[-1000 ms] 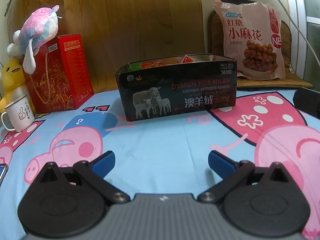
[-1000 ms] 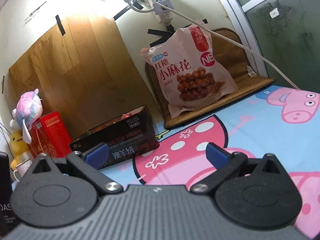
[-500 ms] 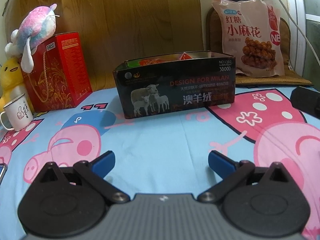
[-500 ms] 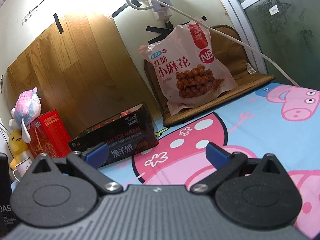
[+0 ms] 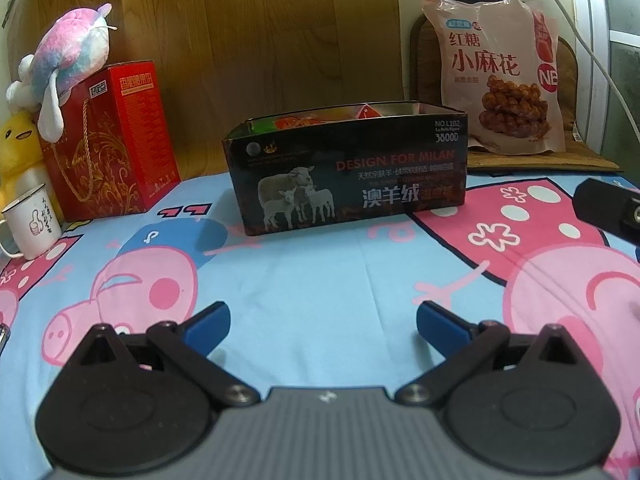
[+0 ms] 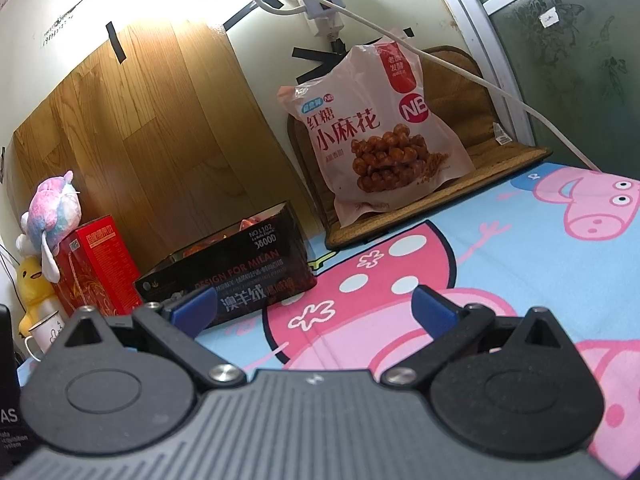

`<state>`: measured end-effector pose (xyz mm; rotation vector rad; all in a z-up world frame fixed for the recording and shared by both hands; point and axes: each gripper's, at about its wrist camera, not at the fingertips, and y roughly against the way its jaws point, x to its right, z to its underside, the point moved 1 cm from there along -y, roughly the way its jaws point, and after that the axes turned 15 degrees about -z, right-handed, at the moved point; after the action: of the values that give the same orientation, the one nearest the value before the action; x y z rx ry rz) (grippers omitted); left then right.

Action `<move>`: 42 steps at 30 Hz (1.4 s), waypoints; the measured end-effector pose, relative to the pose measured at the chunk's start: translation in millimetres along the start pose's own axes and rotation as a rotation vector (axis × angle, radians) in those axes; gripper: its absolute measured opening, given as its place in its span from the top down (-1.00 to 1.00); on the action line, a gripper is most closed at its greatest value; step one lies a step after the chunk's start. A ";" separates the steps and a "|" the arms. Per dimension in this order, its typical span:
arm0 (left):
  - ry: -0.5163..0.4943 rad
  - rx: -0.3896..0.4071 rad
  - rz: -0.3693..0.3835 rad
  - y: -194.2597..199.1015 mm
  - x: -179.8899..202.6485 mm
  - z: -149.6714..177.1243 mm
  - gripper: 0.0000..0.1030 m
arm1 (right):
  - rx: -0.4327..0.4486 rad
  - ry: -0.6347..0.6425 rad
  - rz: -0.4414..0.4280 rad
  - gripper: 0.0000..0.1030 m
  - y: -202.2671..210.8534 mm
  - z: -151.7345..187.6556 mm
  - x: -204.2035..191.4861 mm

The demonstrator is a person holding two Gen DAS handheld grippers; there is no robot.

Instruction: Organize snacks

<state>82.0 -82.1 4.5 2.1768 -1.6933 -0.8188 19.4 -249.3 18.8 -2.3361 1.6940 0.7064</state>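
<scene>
A black open-topped box (image 5: 348,172) with sheep printed on it stands on the cartoon sheet, with red and green snack packets (image 5: 316,120) showing over its rim. It also shows in the right wrist view (image 6: 236,276). A large pink bag of fried dough twists (image 5: 500,76) leans upright on a mat at the back right, also in the right wrist view (image 6: 380,132). My left gripper (image 5: 323,326) is open and empty, low over the sheet in front of the box. My right gripper (image 6: 314,308) is open and empty, to the right of the box.
A red gift box (image 5: 108,140) with a plush toy (image 5: 64,64) on it stands at the left, beside a yellow duck toy (image 5: 18,140) and a white mug (image 5: 30,220). A wooden board (image 5: 240,40) leans on the wall. A white cable (image 6: 460,76) hangs from a power strip.
Both grippers have drifted slightly; the box and bag sit a little lower and nearer in the views. Both stay open and empty.
</scene>
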 end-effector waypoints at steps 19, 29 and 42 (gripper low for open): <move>0.028 -0.002 -0.007 0.0 -3.7 0.0 -1.00 | -0.053 0.035 -0.024 -1.00 -6.2 1.1 -5.2; 0.053 -0.008 -0.036 -1.0 -7.6 0.1 -1.00 | -0.046 0.052 -0.043 -1.00 -5.0 0.7 -7.6; 0.063 -0.021 -0.072 10.6 -22.9 5.5 -1.00 | -0.038 0.110 -0.048 -1.00 1.7 1.6 -17.1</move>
<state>66.7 -62.6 11.8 2.2366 -1.5791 -0.7740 13.2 -234.7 25.6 -2.4752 1.6756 0.6183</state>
